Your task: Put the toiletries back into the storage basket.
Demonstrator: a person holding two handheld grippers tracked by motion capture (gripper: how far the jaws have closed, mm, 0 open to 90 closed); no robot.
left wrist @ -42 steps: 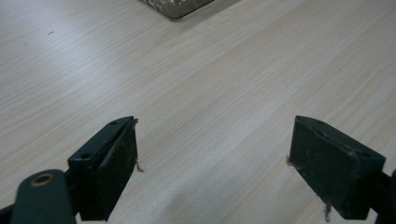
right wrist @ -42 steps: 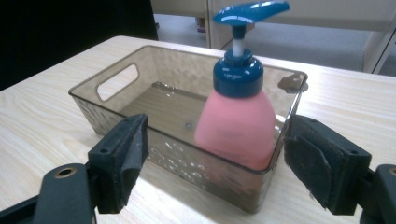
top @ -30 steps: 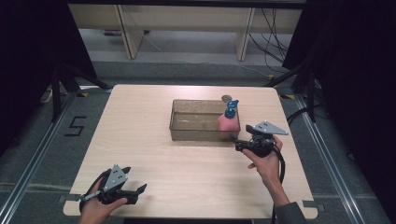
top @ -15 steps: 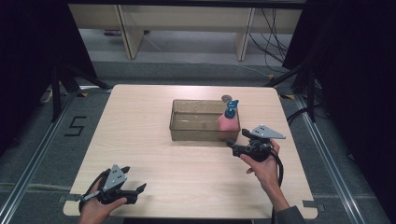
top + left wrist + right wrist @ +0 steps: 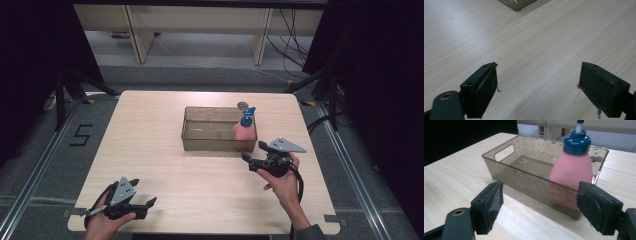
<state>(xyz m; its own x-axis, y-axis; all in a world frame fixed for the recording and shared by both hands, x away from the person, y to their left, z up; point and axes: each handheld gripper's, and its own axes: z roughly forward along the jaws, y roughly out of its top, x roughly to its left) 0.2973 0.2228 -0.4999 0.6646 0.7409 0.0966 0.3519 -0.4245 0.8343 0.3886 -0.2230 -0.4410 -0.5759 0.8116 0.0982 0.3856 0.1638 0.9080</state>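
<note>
A smoky clear plastic bin (image 5: 200,142) sits on the far middle of the wooden table (image 5: 145,135). A pink bottle with a blue pump cap (image 5: 244,132) stands upright in the bin's right end. My right gripper (image 5: 248,161) is held just in front of that end, apart from the bin, open with nothing between its jaws. In the right gripper view the bin (image 5: 519,180) and the bottle (image 5: 573,167) lie straight ahead of the right gripper (image 5: 540,195). My left gripper (image 5: 148,204) rests near the front left edge, open and empty; the left gripper (image 5: 539,75) faces bare wood.
A small round dark object (image 5: 242,105) lies on the table just behind the bin. Bare wood stretches left of the bin and between the two hands. Beyond the far edge are a grey floor, shelf legs and cables.
The right gripper has drifted slightly back from the bin toward the near edge. The left hand, the bin and the bottle have not moved.
</note>
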